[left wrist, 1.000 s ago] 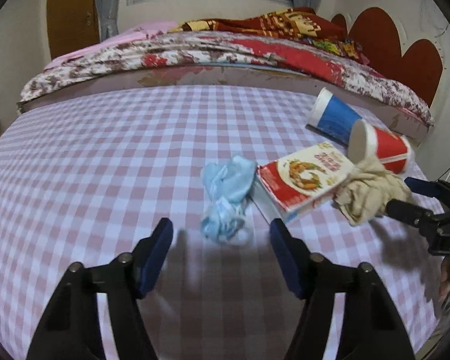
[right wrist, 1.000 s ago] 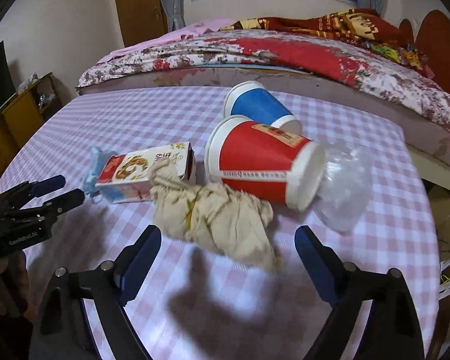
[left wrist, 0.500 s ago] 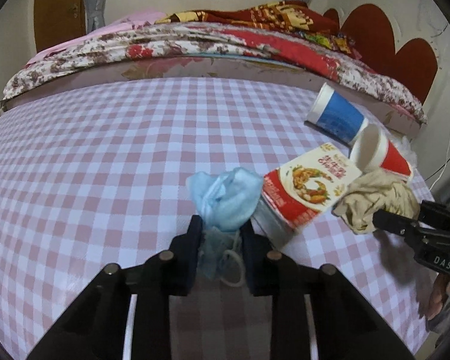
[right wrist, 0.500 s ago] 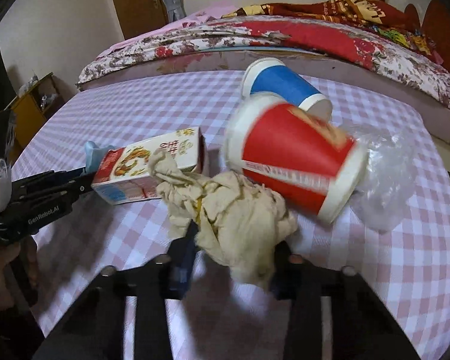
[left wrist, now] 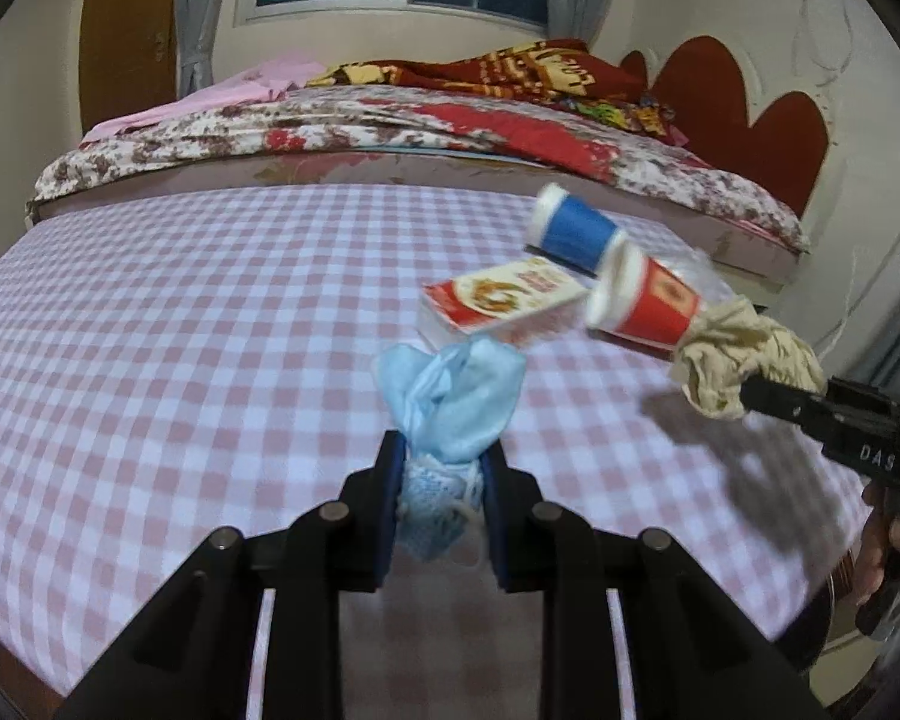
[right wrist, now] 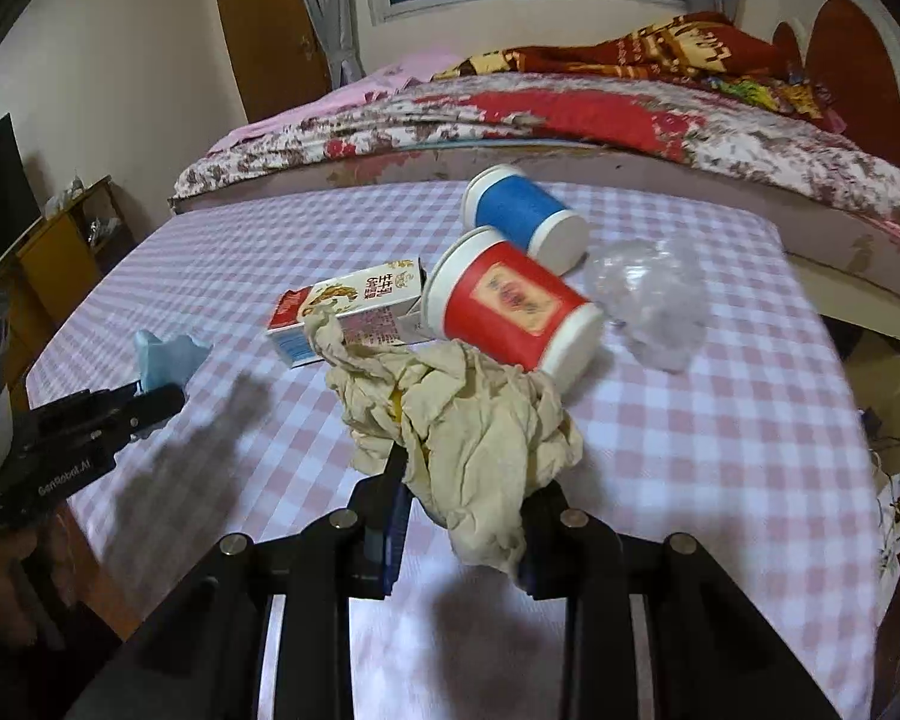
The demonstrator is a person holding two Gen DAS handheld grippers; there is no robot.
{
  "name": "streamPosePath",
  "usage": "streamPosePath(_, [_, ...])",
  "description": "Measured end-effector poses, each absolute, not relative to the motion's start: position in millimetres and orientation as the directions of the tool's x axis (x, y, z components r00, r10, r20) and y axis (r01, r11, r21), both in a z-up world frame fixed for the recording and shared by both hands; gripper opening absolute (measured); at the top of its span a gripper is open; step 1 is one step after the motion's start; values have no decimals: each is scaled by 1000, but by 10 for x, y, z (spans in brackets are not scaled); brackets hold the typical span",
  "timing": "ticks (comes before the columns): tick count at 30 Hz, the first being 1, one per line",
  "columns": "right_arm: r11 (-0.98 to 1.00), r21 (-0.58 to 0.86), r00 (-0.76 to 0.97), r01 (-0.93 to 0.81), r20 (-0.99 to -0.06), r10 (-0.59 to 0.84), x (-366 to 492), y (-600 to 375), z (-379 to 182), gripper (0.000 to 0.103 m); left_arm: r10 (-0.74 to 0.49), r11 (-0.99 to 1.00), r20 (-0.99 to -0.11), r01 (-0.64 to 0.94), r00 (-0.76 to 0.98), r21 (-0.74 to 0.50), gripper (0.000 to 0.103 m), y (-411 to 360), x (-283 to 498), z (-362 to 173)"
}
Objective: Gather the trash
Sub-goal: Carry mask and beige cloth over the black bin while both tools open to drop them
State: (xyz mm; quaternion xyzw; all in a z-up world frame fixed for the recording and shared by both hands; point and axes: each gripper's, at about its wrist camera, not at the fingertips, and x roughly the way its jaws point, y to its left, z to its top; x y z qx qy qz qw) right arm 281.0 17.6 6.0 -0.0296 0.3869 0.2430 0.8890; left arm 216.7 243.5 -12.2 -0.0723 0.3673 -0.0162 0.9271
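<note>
My left gripper (left wrist: 441,468) is shut on a crumpled light-blue face mask (left wrist: 456,396), lifted off the pink checked tablecloth (left wrist: 210,330). In the right wrist view my right gripper (right wrist: 462,480) is shut on a crumpled beige paper wad (right wrist: 468,420), also raised above the cloth. On the table lie a red-and-white carton (right wrist: 354,309), a red paper cup (right wrist: 510,303) on its side, a blue paper cup (right wrist: 522,213) on its side and a crumpled clear plastic bag (right wrist: 654,294). The left gripper (right wrist: 150,402) with the mask shows at the left of the right wrist view.
A bed (left wrist: 390,120) with floral and red blankets runs along the table's far edge. A red scalloped headboard (left wrist: 750,108) is at the right. A wooden cabinet (right wrist: 60,252) stands left of the table. A person's hand (right wrist: 0,576) holds the left gripper.
Both grippers went from open to shut: the left took the blue mask, the right took the beige wad. Both have since lifted their loads off the cloth and pulled back. The red cup shifted.
</note>
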Motion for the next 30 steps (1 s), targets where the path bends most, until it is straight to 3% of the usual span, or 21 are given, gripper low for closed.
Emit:
streamPosePath(14, [930,103,667,-352,-670,327,2043,-893,269,31,-192,981,-633,143,750,-129,26,1447,1750,44])
streamPosePath(30, [968,169,747,-185,-616,250,1446,-1993,343,31,-314,936,-620,343,719,-75,26,271,1529,126])
